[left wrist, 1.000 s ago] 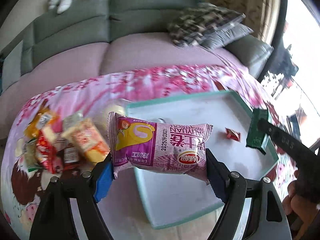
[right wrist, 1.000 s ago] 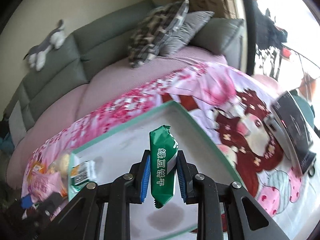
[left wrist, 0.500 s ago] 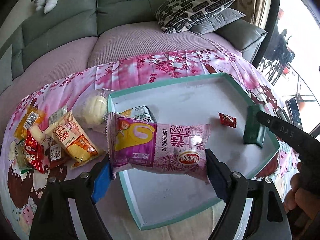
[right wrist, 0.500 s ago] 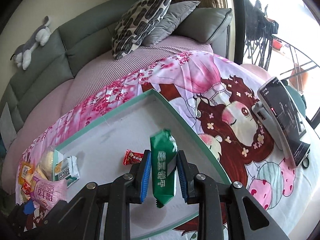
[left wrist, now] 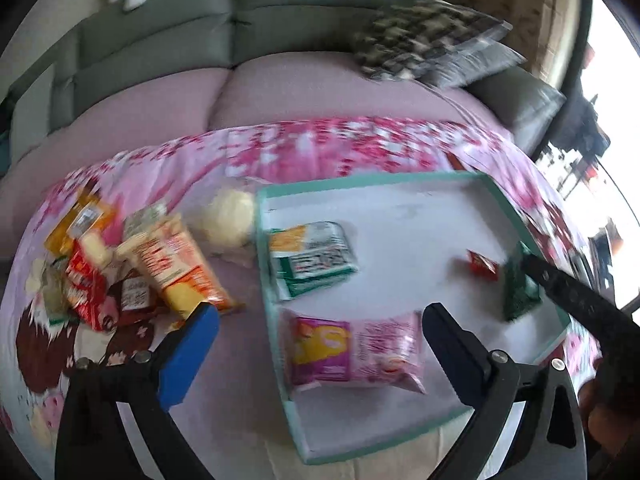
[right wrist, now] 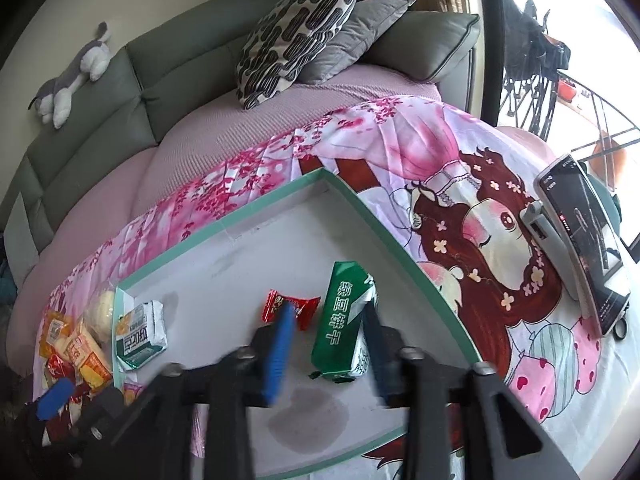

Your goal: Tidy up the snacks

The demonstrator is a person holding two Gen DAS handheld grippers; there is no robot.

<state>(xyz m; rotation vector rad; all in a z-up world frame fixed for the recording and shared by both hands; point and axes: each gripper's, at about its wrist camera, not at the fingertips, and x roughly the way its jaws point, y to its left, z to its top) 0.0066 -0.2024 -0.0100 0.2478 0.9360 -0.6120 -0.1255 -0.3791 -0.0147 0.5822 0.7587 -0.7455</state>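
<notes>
A teal-rimmed tray (left wrist: 400, 178) (right wrist: 400, 244) lies on a pink printed cloth. The pink chip bag (left wrist: 354, 352) lies in the tray's near left corner, below my open, empty left gripper (left wrist: 320, 320). The green biscuit pack (right wrist: 344, 320) (left wrist: 518, 292) lies in the tray between the spread fingers of my right gripper (right wrist: 330, 322), which is open around it. A small red candy (right wrist: 290, 308) (left wrist: 482, 266) and a green-white packet (right wrist: 140, 334) (left wrist: 312, 256) also lie in the tray.
A heap of snacks (left wrist: 132, 264) (right wrist: 76, 348) and a pale bun (left wrist: 228, 218) lie on the cloth left of the tray. A phone on a stand (right wrist: 576, 236) is at the right. A sofa with cushions (right wrist: 304, 36) is behind.
My left gripper opened and let the pink chip bag fall into the tray. My right gripper opened and released the green biscuit pack onto the tray.
</notes>
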